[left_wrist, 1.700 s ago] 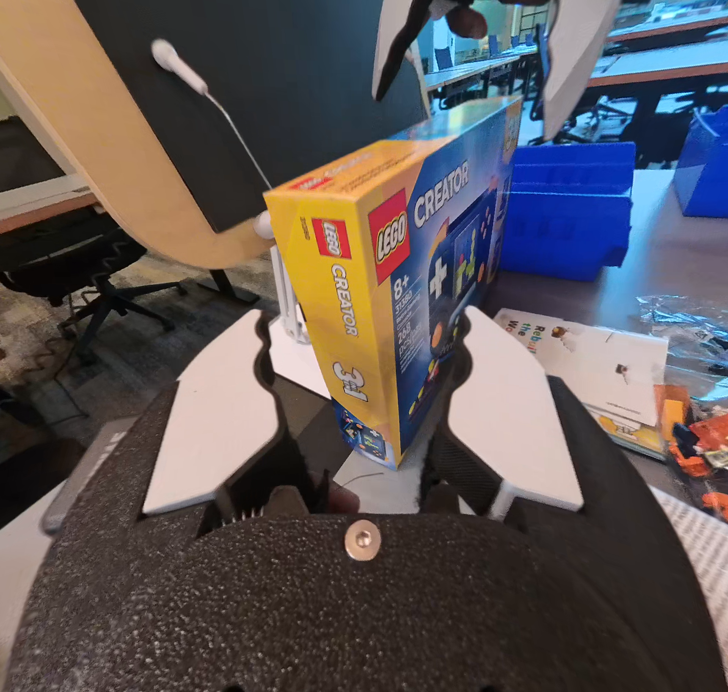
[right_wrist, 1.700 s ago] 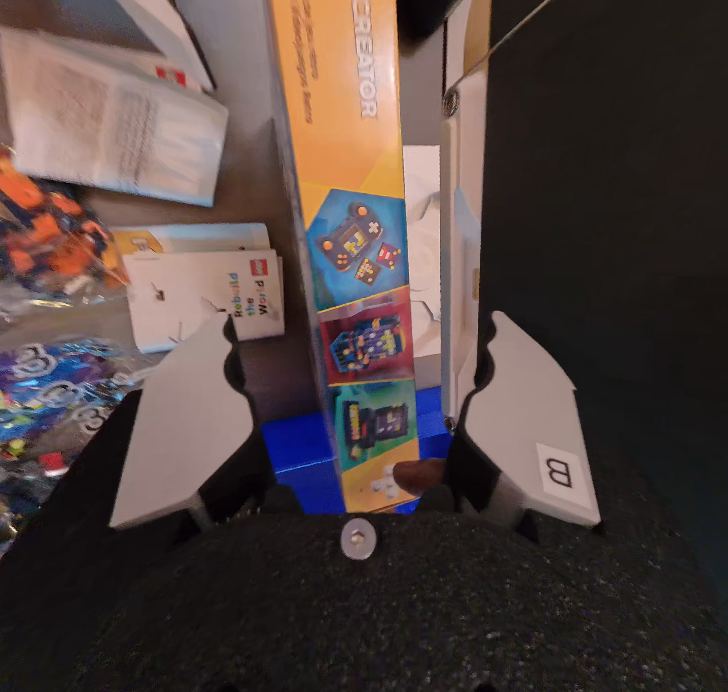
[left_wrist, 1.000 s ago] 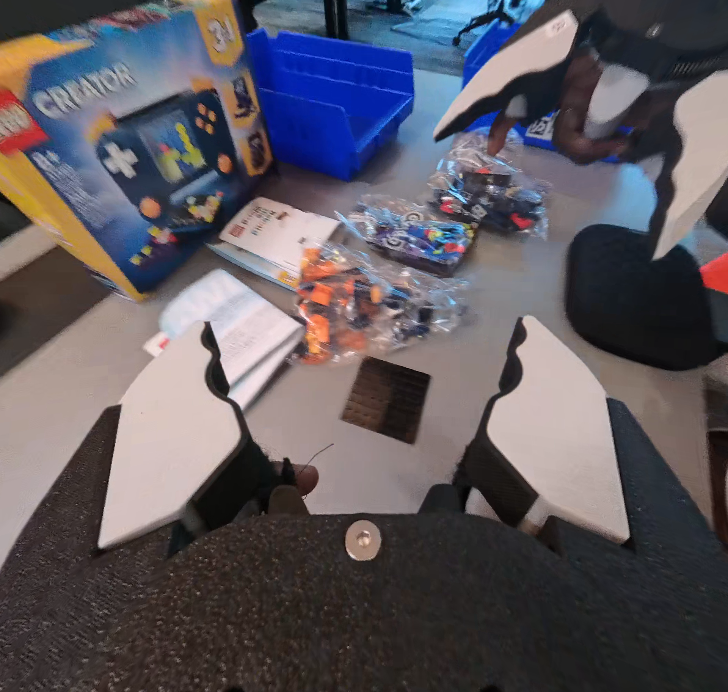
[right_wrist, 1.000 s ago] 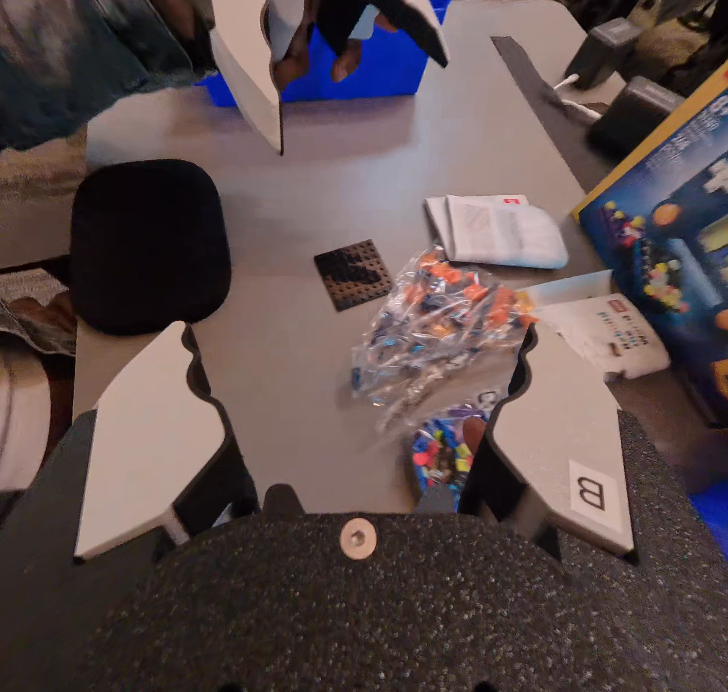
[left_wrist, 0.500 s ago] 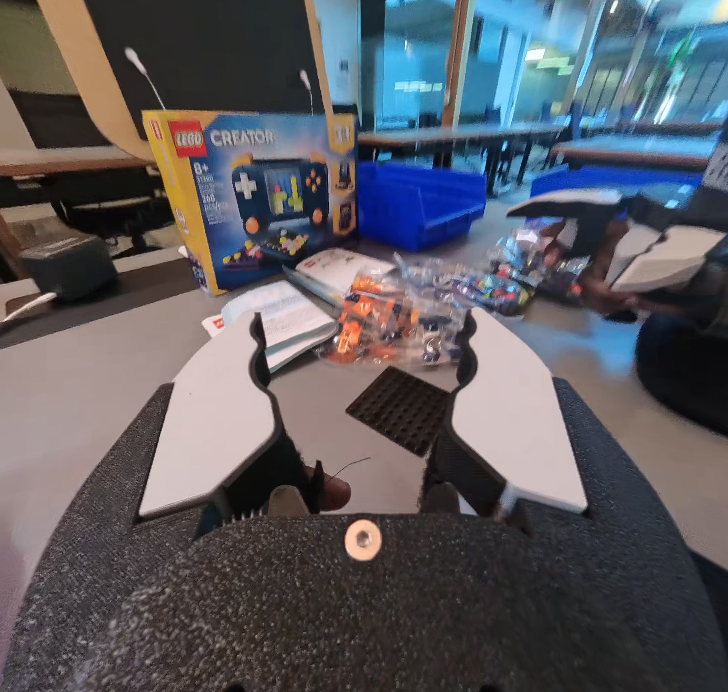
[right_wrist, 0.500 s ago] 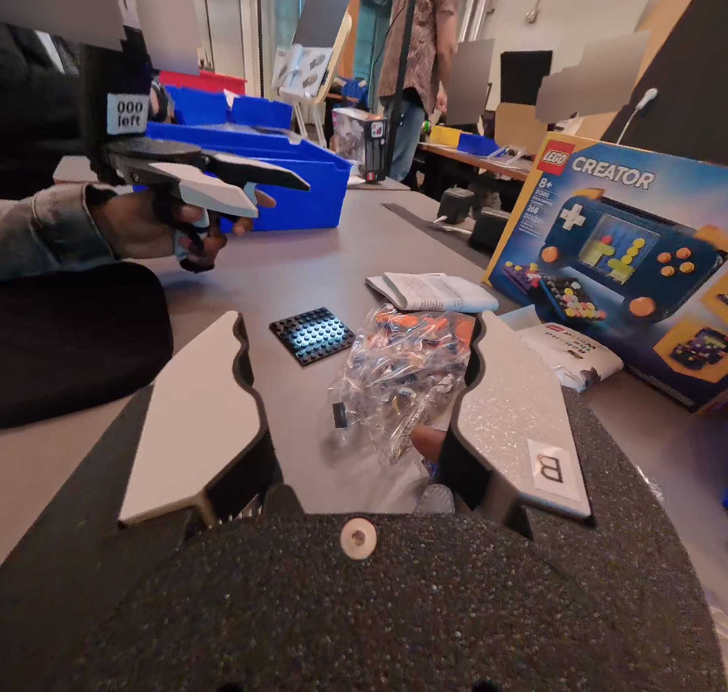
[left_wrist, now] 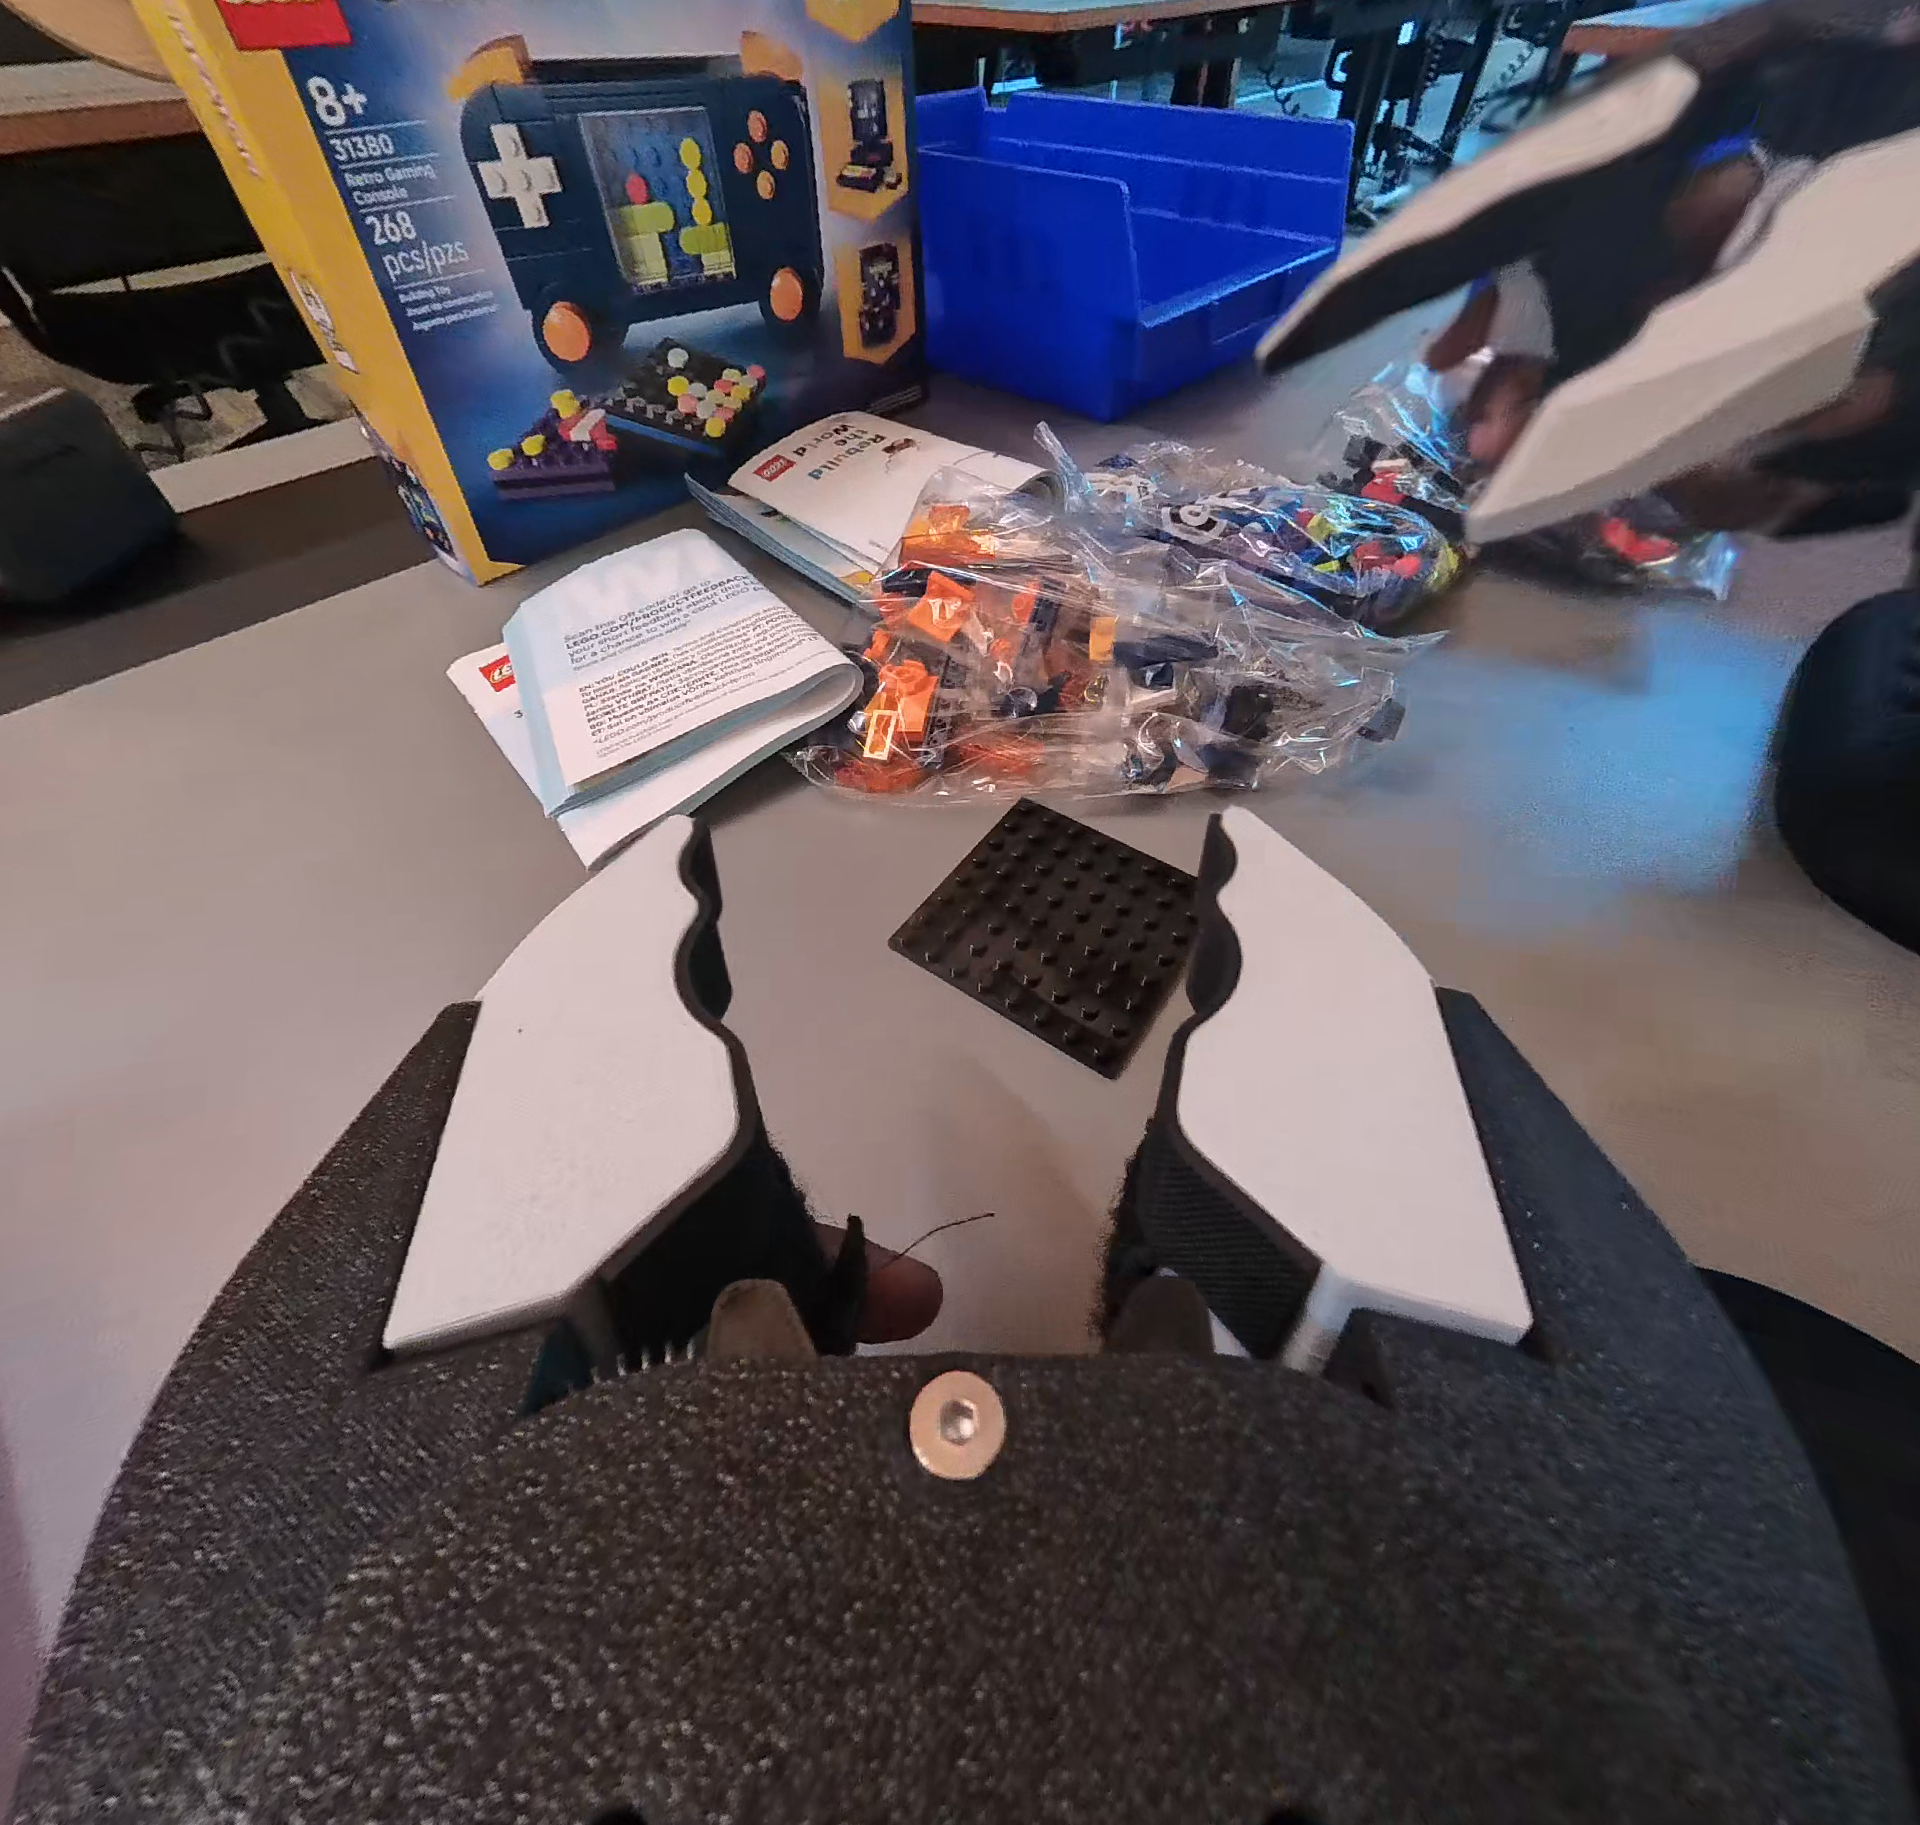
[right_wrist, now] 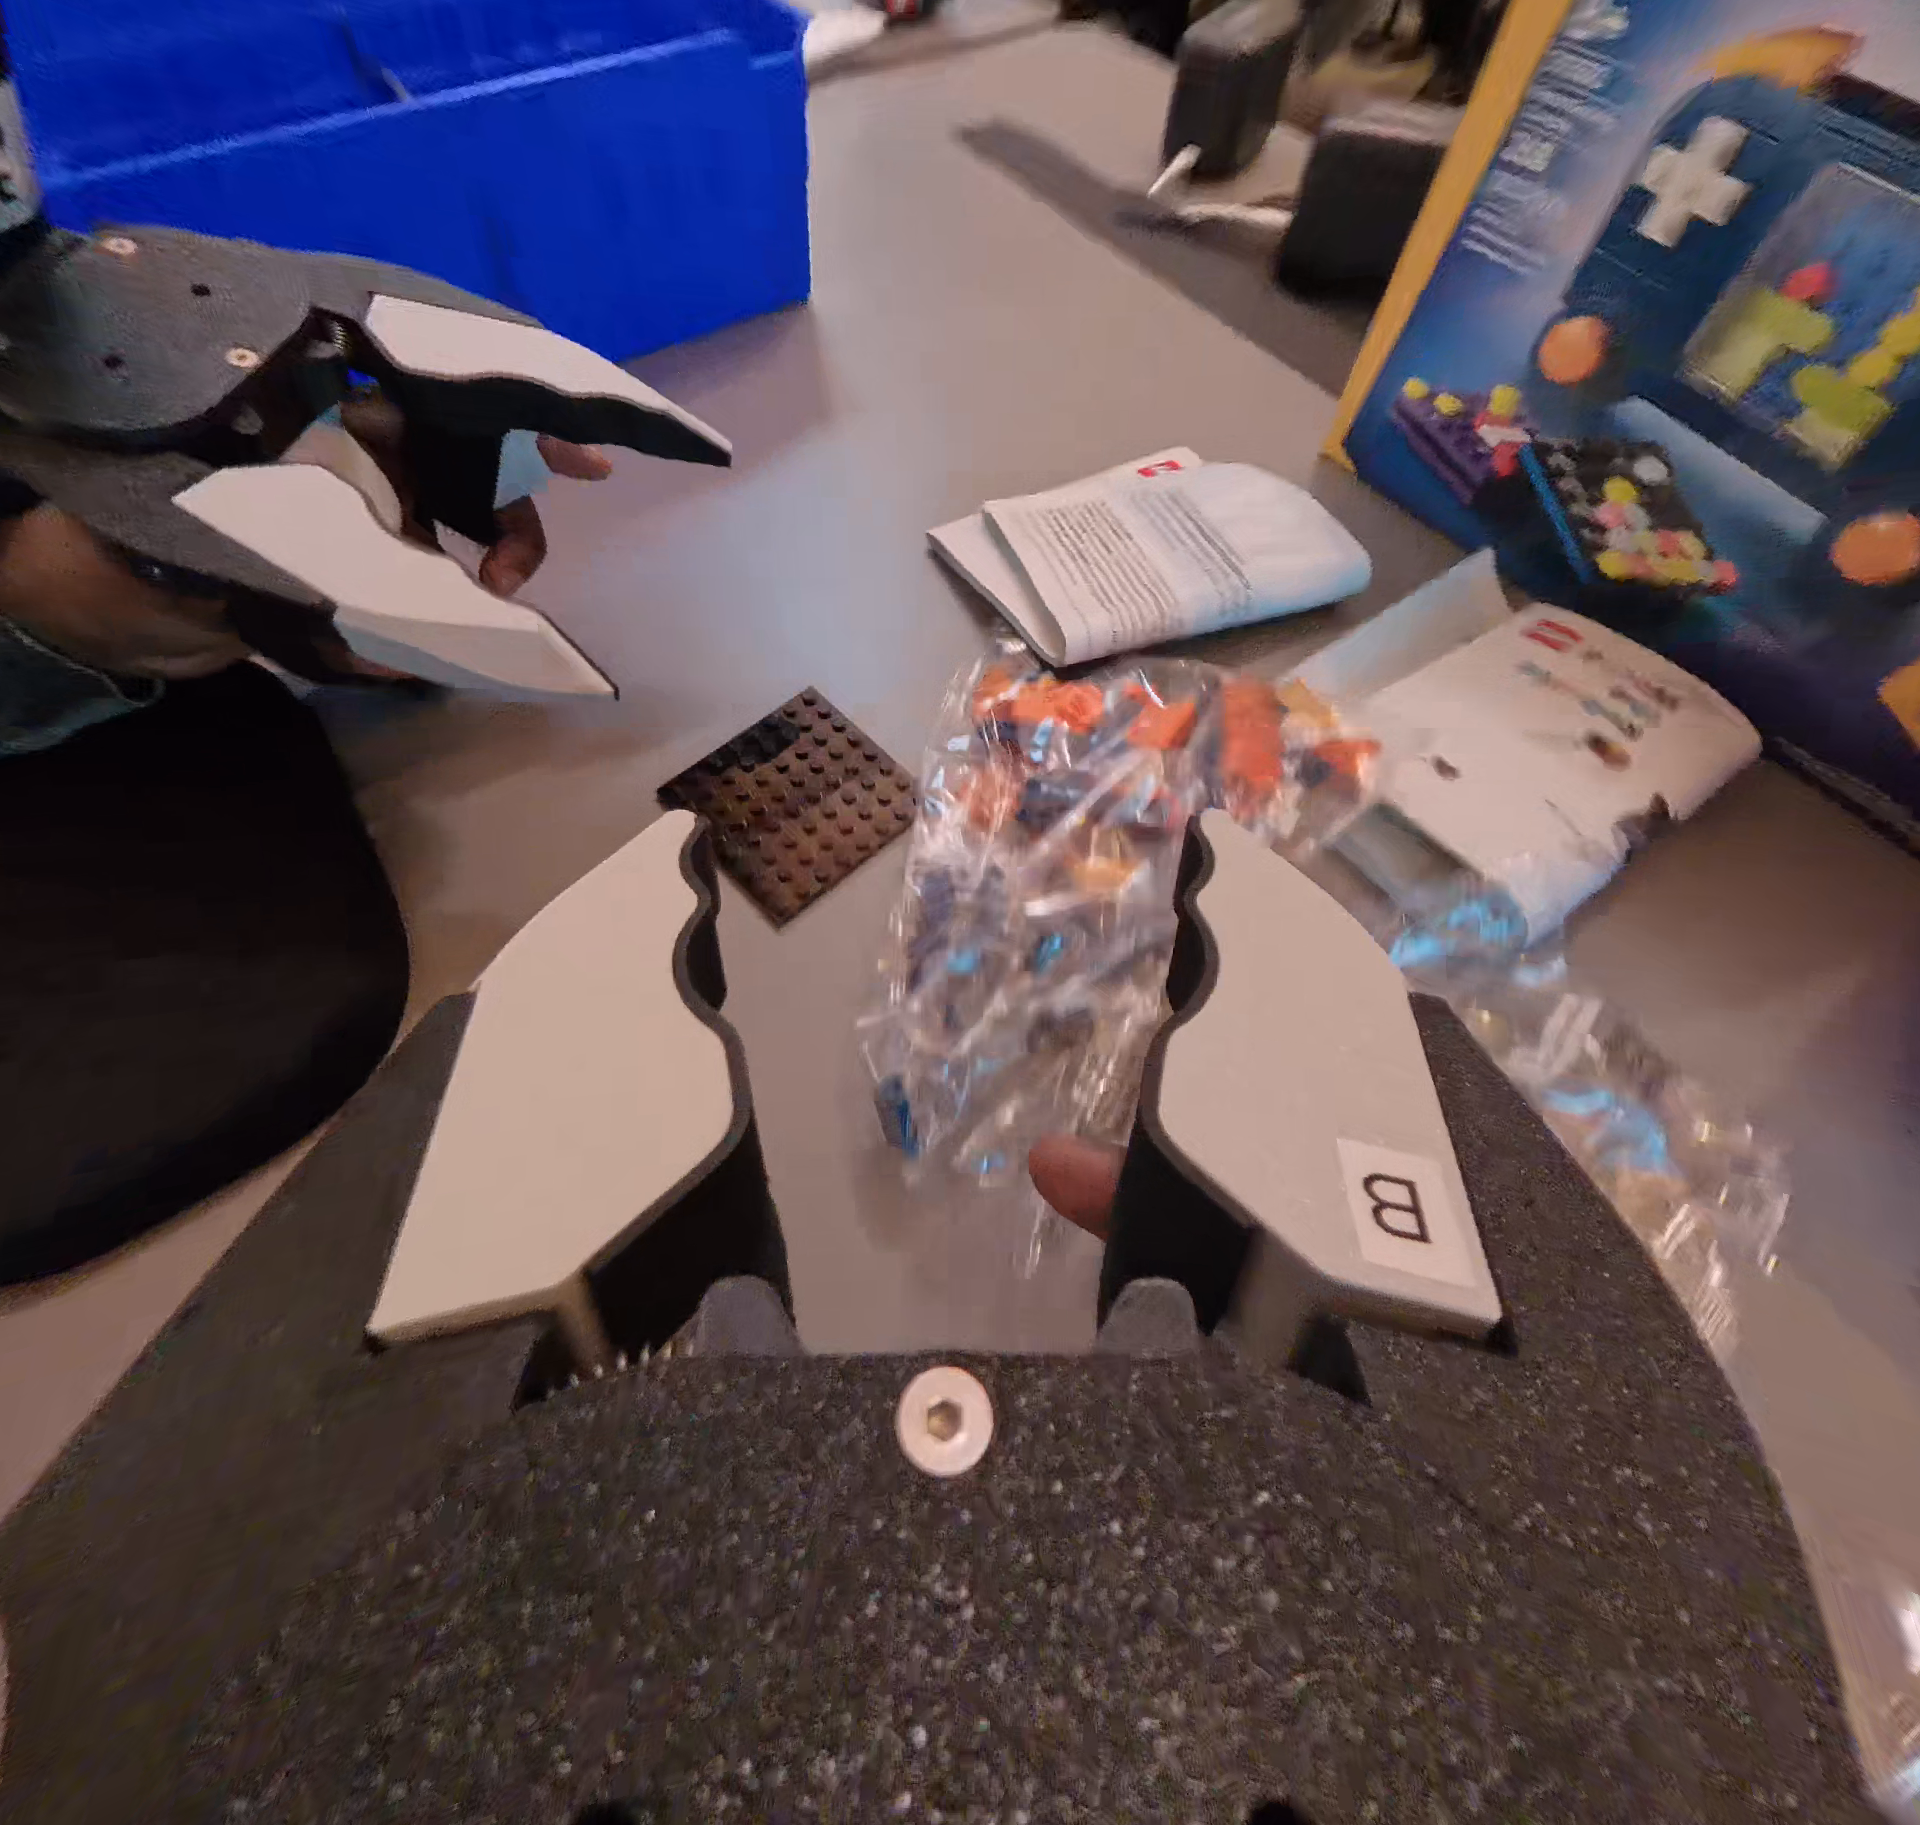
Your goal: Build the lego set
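Note:
My left gripper (left_wrist: 956, 840) is open and empty, low over the grey table (left_wrist: 260, 892). A black studded plate (left_wrist: 1049, 934) lies flat between its fingertips, beside the right finger (left_wrist: 1320, 1048), with neither pad pressing on it. A clear bag of orange and dark bricks (left_wrist: 1091, 663) lies just beyond. My right gripper (right_wrist: 940, 840) is open. The same bag (right_wrist: 1060, 871) lies on the table between its fingers, unpressed, with the plate (right_wrist: 790, 799) by its left fingertip. The left gripper also shows in the right wrist view (right_wrist: 655, 570), and the right gripper in the left wrist view (left_wrist: 1455, 425).
A yellow and blue toy box (left_wrist: 551, 217) stands upright at the back, with a blue bin (left_wrist: 1122, 237) beside it. Two paper booklets (left_wrist: 675, 674) (left_wrist: 852, 487) and more brick bags (left_wrist: 1299, 539) lie nearby. A black cushion (right_wrist: 156, 944) sits at the table's edge.
Both grippers left the box standing and came down over the table. Their jaws narrowed but stayed open. The left moved up to the black plate, the right over the orange bag.

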